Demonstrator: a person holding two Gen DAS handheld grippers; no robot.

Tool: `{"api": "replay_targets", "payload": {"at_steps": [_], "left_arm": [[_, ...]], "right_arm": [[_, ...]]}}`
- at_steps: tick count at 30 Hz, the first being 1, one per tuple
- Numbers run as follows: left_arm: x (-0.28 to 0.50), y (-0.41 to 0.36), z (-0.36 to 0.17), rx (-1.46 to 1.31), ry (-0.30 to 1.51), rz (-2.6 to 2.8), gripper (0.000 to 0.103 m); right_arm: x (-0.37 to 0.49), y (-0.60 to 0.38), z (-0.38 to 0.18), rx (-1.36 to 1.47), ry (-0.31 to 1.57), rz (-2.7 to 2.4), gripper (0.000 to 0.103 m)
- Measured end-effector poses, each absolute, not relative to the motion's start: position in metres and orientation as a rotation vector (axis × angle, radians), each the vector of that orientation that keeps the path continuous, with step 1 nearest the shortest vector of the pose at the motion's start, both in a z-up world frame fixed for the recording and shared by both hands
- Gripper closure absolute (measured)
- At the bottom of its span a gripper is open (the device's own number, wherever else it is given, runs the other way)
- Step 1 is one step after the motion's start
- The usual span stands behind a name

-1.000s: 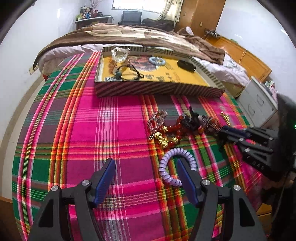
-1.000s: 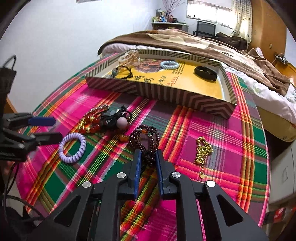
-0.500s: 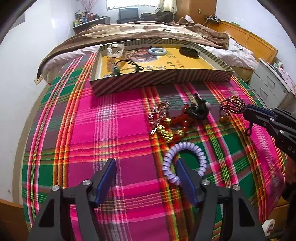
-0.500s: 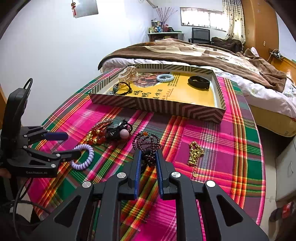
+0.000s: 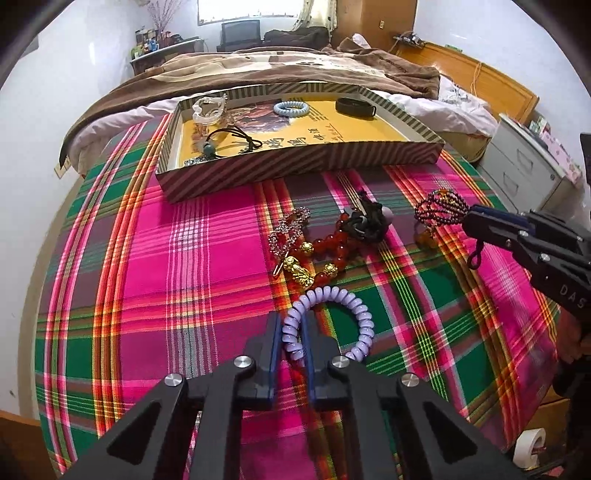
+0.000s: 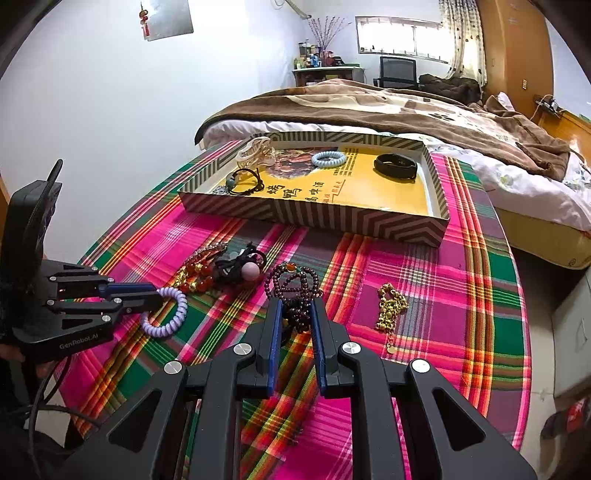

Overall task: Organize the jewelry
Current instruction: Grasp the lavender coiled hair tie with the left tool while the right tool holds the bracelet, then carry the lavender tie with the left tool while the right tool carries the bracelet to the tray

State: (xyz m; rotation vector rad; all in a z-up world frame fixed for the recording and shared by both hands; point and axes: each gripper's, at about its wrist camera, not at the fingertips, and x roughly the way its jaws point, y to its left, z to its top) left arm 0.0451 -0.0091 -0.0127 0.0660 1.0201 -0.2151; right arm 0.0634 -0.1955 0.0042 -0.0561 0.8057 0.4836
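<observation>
- A home bedroom, lived in.
- A bed [image 6: 388, 110] with a rumpled brown blanket [image 6: 424, 107] and white sheet fills the far side.
- A curtained window [image 6: 399, 35], a desk chair [image 6: 397, 70] and a cluttered shelf of bottles [image 6: 314, 59] stand behind it.
- Wooden headboard [image 5: 480, 85] and wardrobe [image 6: 517, 48] line the wall.
- A plaid cloth [image 5: 184, 258] covers the surface near the bed.

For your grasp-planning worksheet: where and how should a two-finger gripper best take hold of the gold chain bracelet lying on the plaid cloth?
Probably the bunched upper clump of the gold chain bracelet, from straight above, one finger on each side. It lies flat and limp on the plaid cloth, so only the piled links offer thickness to pinch; the thin tail would likely slip. It lies apart from the other pieces.
</observation>
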Motion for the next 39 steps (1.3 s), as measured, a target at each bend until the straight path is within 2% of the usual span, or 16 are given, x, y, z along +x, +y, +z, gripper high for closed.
{"api": "replay_targets", "payload": {"at_steps": [11,24,39], "left_arm": [[0.043,0.003,0.004,-0.005,0.974,-0.233,0.092],[0.057,0.016,0.040,-0.030,0.895,-0.222,0.092],[0.133,0.025,0.070,-0.099,0.837,-0.216,0.092]], "right_arm": [[0.064,-0.196,0.011,-0.046,0.787,0.475,0.087],[0.071,-0.201,0.045,-0.035,0.721,0.445,0.087],[0.131,-0.212,0.076,0.001,0.689,0.372,0.087]]}}
